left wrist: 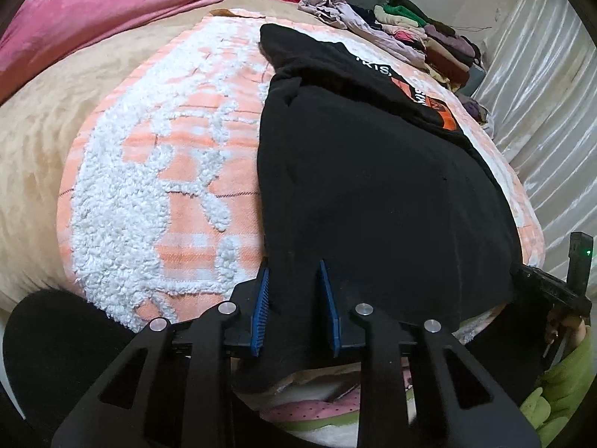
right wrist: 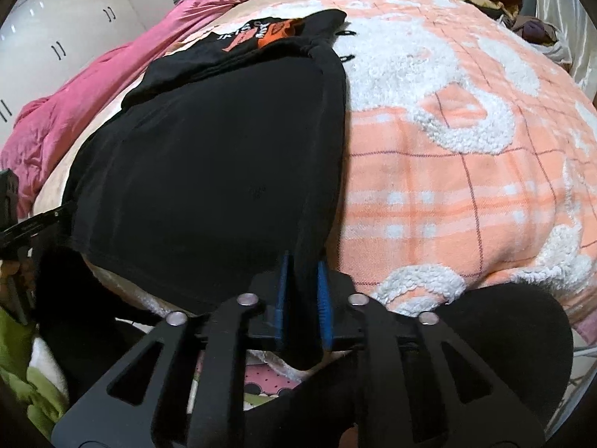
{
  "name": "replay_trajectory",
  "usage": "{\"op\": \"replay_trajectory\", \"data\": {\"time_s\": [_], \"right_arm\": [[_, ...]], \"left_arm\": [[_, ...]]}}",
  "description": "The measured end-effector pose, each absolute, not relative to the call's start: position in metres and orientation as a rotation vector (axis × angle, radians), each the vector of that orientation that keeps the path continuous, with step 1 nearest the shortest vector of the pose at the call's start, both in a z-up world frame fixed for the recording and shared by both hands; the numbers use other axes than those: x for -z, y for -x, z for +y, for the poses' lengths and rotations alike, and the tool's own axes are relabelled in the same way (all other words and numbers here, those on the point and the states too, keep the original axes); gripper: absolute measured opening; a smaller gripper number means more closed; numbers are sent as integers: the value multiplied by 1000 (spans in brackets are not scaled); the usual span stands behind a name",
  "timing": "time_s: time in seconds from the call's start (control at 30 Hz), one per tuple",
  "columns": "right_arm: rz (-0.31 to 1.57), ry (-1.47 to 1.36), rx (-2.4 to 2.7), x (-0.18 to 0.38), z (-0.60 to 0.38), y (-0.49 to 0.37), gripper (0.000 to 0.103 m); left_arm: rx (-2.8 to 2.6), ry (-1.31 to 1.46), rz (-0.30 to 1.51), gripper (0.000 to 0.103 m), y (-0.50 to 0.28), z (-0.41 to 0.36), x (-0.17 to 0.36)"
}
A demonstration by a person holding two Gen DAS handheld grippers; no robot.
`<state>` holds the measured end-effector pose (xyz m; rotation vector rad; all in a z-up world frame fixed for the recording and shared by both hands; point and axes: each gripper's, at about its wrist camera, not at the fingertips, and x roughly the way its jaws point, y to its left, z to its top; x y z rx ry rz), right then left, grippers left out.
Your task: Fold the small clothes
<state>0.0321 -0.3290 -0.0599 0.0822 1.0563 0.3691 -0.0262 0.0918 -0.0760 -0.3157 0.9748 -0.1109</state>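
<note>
Lifting the black shirt [left wrist: 373,186] evenly works best — left gripper [left wrist: 296,298] and right gripper [right wrist: 303,298] jaws each pinch its near hem.

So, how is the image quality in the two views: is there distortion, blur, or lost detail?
Left wrist view: strong fisheye bulge, dark vignette corners; the black garment shows almost no fold detail; the satin curtain carries glare. Right wrist view: same bulging of the orange blanket; the right gripper looks slightly soft; glare streaks on the white wardrobe.

Right tool [right wrist: 301,291] pinches black shirt [right wrist: 224,171] hem on blanket [right wrist: 466,186].
</note>
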Motion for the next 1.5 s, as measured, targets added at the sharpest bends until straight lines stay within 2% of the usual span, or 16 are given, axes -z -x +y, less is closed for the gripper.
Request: {"op": "replay_trajectory", "data": {"time_s": [0.1, 0.2, 0.23, 0.27, 0.3, 0.4, 0.63, 1.0, 1.2, 1.5], "right_arm": [[1062, -86, -378, 62, -329, -32, 19], [1067, -93, -389, 64, -328, -35, 20], [1067, -97, -390, 64, -328, -36, 18], [1064, -105, -399, 63, -328, -35, 12], [1057, -111, -406, 61, -329, -35, 5], [1033, -145, -434, 53, -334, -33, 5], [903, -290, -537, 3, -349, -49, 4], [723, -362, -555, -64, -345, -142, 4], [716, -367, -523, -69, -336, -197, 4], [812, -380, -422, -34, -325, -274, 4]], "left_arm": [[122, 326, 980, 33, 23, 91, 79], [122, 314, 984, 35, 20, 88, 83], [119, 307, 983, 35, 19, 87, 83], [114, 295, 981, 35, 18, 85, 84], [110, 286, 980, 30, 18, 83, 83], [137, 308, 968, 9, 22, 87, 75], [264, 491, 876, 9, 14, 109, 36], [294, 690, 733, 9, -75, 146, -16], [271, 754, 724, 9, -122, 155, -17], [251, 799, 753, 10, -185, 162, 3]]}}
